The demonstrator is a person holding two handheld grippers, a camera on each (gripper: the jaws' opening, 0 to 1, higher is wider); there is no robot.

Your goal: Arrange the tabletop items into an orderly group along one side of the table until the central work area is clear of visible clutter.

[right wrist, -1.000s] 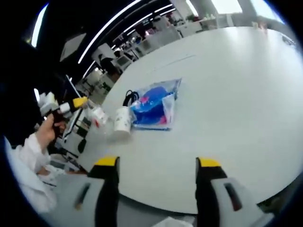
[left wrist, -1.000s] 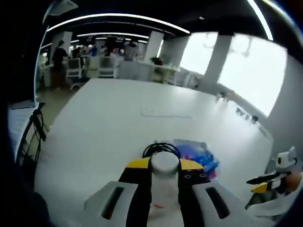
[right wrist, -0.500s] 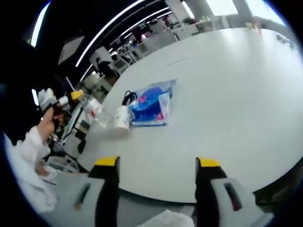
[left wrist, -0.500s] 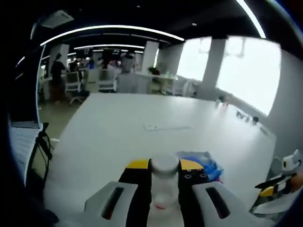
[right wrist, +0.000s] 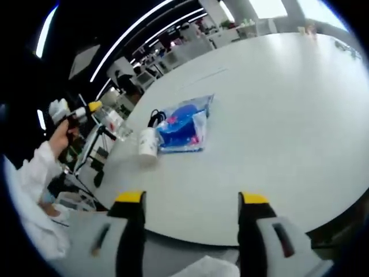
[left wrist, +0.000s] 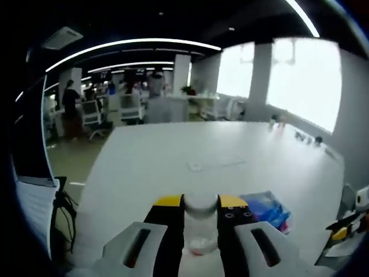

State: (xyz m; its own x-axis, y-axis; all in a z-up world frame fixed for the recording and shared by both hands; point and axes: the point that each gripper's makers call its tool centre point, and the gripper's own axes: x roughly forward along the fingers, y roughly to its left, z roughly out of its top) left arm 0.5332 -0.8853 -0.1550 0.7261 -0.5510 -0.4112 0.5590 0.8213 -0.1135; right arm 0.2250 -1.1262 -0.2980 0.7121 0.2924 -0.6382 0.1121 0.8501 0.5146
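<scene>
Beside the blue plastic bag (right wrist: 185,124) on the white table (right wrist: 277,115) lies a white cup (right wrist: 147,142) on its side, a black cable (right wrist: 155,118) just behind it. The left gripper (left wrist: 200,203) is clamped on a clear bottle (left wrist: 199,226) — held up off the table's edge, away from the bag. The right gripper (right wrist: 191,199) hangs near the table's rim, jaws wide apart — holding nothing.

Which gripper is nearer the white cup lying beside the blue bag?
Left. The left gripper, shut on a clear bottle, is off the table edge just past the white cup. The right gripper is open, back over the near table edge, farther from the cup.
</scene>
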